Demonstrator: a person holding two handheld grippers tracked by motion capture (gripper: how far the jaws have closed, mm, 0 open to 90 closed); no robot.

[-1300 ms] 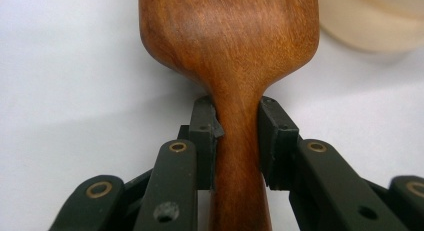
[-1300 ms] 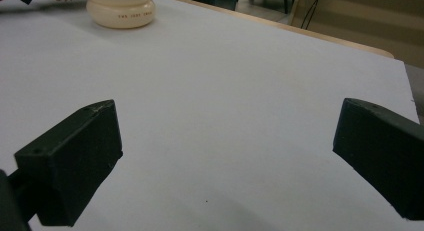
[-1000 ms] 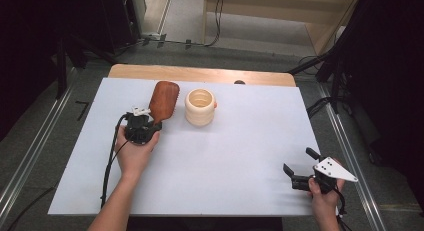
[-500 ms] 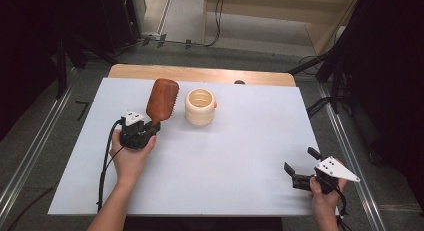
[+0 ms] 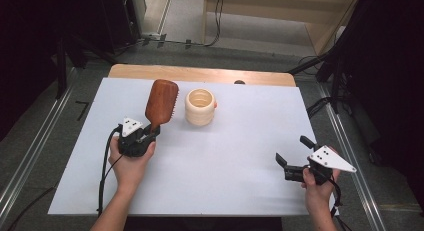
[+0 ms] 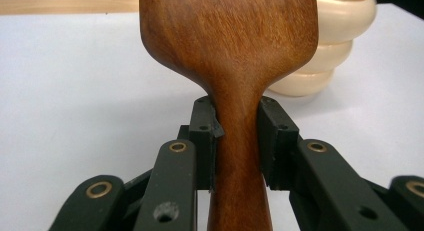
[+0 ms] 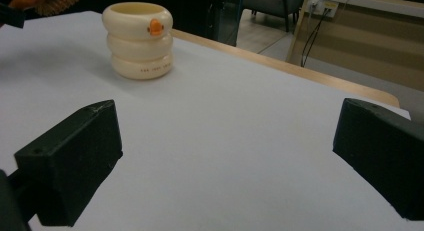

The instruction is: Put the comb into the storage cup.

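Observation:
A brown wooden hairbrush (image 5: 161,104) is held off the white table sheet (image 5: 235,156) at the left, its paddle tilted toward the far side. My left gripper (image 5: 148,132) is shut on its handle; in the left gripper view the pads (image 6: 204,136) clamp the narrow neck of the hairbrush (image 6: 230,51). A cream ribbed cup (image 5: 200,107) with an orange duck mark (image 7: 156,26) stands just right of the brush. My right gripper (image 5: 294,152) hovers at the table's right front, jaws wide open, with nothing between them. The cup (image 7: 139,38) lies far ahead of it.
A wooden tabletop edge (image 5: 200,73) runs along the far side of the sheet. Metal rails (image 5: 30,156) flank the table left and right. A wooden cabinet (image 5: 280,16) and cables sit on the floor beyond.
My left hand has drawn the brush toward the near left, away from the cup. The right gripper has risen a little and shifted slightly.

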